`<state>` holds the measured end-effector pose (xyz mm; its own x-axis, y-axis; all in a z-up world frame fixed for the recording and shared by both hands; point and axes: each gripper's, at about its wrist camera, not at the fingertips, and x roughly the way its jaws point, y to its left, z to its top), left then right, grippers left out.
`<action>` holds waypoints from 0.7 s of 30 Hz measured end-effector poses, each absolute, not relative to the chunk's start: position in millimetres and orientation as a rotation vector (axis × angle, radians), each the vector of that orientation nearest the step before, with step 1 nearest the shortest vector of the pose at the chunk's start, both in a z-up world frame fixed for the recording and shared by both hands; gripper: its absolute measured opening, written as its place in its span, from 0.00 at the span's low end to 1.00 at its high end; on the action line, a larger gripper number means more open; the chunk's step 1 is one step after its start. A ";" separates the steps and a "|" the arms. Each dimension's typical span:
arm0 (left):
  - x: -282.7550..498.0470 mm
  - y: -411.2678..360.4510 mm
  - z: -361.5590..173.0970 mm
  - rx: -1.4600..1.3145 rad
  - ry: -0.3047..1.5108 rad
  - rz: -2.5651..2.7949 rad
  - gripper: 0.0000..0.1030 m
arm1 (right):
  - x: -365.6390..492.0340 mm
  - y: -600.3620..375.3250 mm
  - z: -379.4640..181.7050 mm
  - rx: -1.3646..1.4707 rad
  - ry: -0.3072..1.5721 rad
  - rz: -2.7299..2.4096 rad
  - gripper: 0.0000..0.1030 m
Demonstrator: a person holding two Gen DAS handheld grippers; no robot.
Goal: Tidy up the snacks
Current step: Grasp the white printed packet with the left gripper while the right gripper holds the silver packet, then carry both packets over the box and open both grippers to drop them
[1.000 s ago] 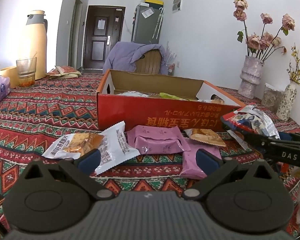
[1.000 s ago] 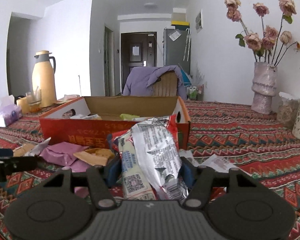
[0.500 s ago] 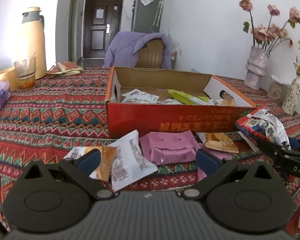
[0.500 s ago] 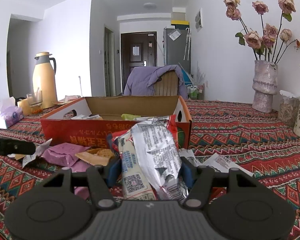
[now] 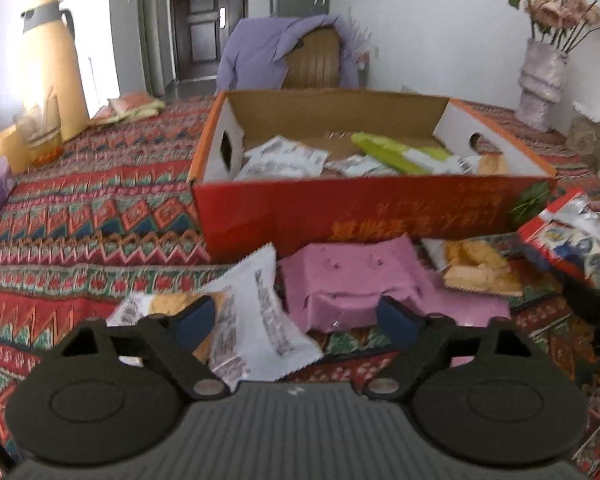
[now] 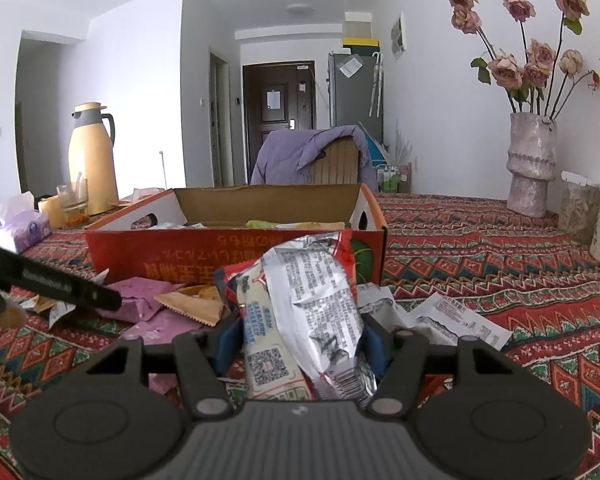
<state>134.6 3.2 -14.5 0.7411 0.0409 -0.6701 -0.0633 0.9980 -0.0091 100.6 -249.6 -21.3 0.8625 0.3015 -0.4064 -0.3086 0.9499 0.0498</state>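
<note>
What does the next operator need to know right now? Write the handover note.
Right gripper: shut on a red and silver snack bag, held short of the orange box.
Left gripper: jaws closing, nothing gripped; a white packet and a pink packet lie between its fingers on the patterned cloth.
Done: several snacks are in the box, a green packet among them.
Left: box the held bag, then the white and pink packets, the amber packet and the wrappers right of the held bag.
</note>
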 end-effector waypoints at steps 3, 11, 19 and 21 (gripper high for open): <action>130.4 5.4 -20.4 -0.003 0.733 0.071 0.76 | 100.9 -250.8 -21.7 -0.010 0.425 0.323 0.59; 117.6 12.9 -14.8 -0.015 0.706 0.045 0.41 | 99.6 -252.0 -21.9 0.000 0.420 0.322 0.60; 98.1 13.1 5.0 -0.024 0.628 0.011 0.18 | 98.7 -252.8 -22.1 0.002 0.411 0.314 0.60; 94.4 15.0 8.3 -0.039 0.619 0.007 0.15 | 97.9 -252.7 -22.4 0.002 0.409 0.312 0.60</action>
